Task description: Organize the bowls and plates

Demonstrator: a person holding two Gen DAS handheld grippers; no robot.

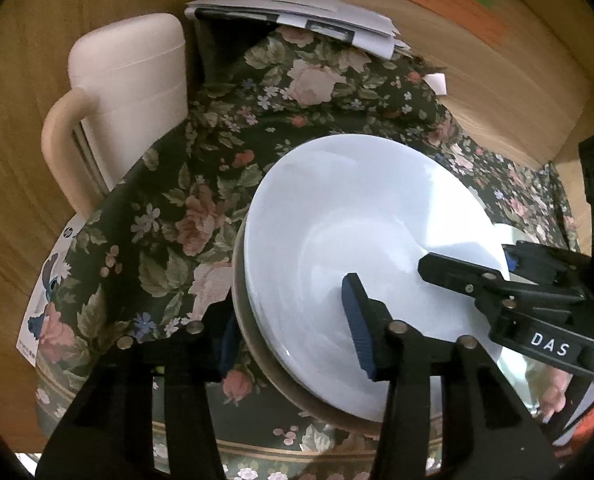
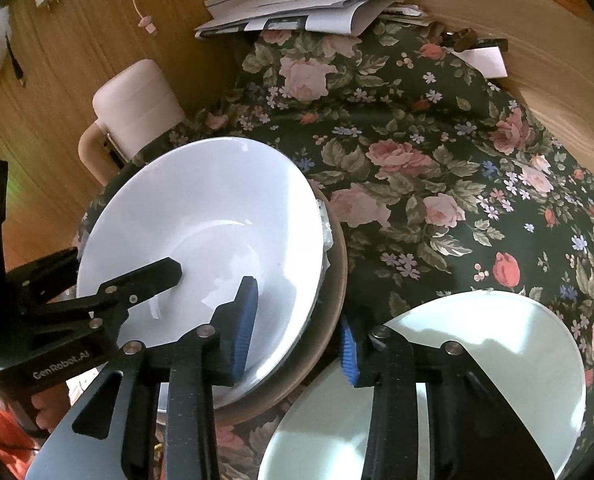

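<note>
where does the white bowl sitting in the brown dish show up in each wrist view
Left wrist view: the white ceramic bowl fills centre-right, nested in the brown round dish, its near rim between the left gripper fingers.
Right wrist view: the same bowl lies left of centre, its rim between the right gripper fingers.
Shared landmark: the cream plastic jug with a handle, beyond the bowl.

"das" on right hand-held gripper [image 1: 461,276], "genrobot.ai" on left hand-held gripper [image 2: 137,280].
</note>
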